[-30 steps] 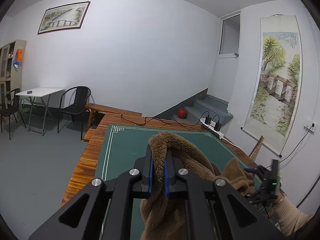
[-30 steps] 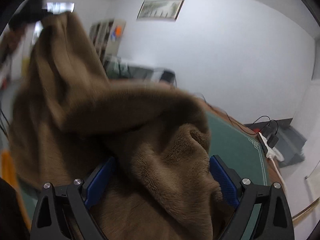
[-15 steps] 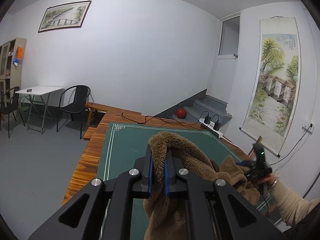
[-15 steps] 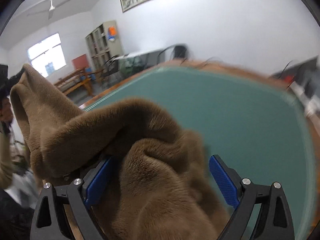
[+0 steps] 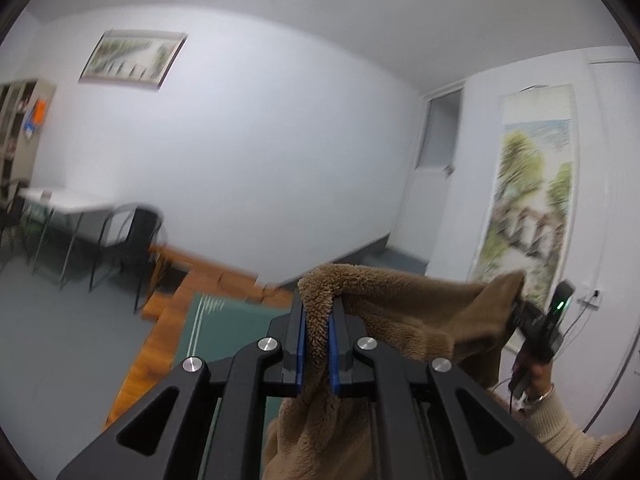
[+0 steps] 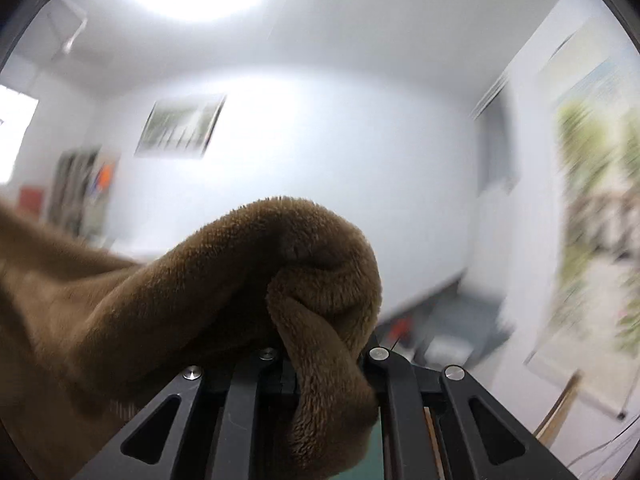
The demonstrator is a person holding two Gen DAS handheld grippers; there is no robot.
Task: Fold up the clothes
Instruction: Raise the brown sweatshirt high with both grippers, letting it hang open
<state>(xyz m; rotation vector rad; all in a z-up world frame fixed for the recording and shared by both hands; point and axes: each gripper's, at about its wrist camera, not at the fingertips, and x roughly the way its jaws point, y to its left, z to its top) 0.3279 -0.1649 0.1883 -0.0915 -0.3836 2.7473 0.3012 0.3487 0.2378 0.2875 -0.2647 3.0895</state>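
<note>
A brown fleece garment point(image 5: 404, 312) hangs in the air, stretched between both grippers. My left gripper point(image 5: 317, 344) is shut on one bunched edge of it, blue pads pressing the pile. My right gripper point(image 6: 326, 364) is shut on another bunched part of the same garment point(image 6: 224, 280), which covers its fingertips. In the left wrist view the right gripper point(image 5: 532, 320) holds the far corner up at the right, with the person's hand and cream sleeve point(image 5: 560, 428) below. The rest of the cloth droops below the left gripper.
A green mat point(image 5: 224, 332) on a wooden table point(image 5: 156, 344) lies below, largely out of view. A black chair point(image 5: 128, 236) and white table point(image 5: 60, 200) stand at the left. A scroll painting point(image 5: 532, 208) hangs on the right wall.
Both grippers have risen and tilted upward, lifting the garment off the mat. The right gripper, open around the cloth before, has shut on it. The cloth is now stretched between them.
</note>
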